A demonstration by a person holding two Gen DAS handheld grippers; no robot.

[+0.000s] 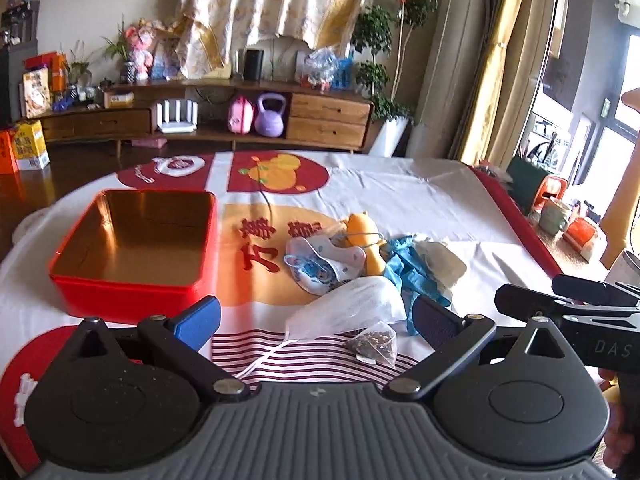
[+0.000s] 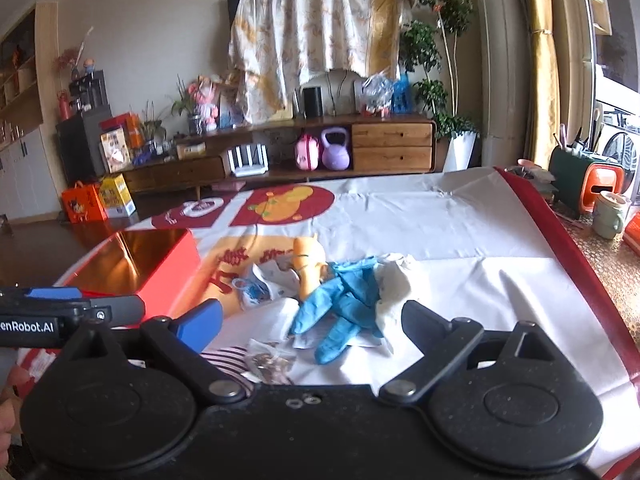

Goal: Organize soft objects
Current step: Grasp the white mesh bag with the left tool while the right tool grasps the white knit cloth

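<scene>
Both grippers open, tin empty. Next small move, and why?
Probably lower the right gripper onto the blue glove and close. The glove lies on top of the pile, between its open fingers, and the red tin holds nothing. The left gripper is open over the white bag.

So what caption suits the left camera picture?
Open left gripper hovers before a pile of soft items beside an empty red tin.

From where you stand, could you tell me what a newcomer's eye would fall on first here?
Most striking is the open red tin with its gold inside, empty, on the left of the printed tablecloth. To its right lies a loose heap of soft things: blue gloves, a patterned face mask and an orange toy. Both grippers, left and right, are open above the cloth's near edge.
</scene>
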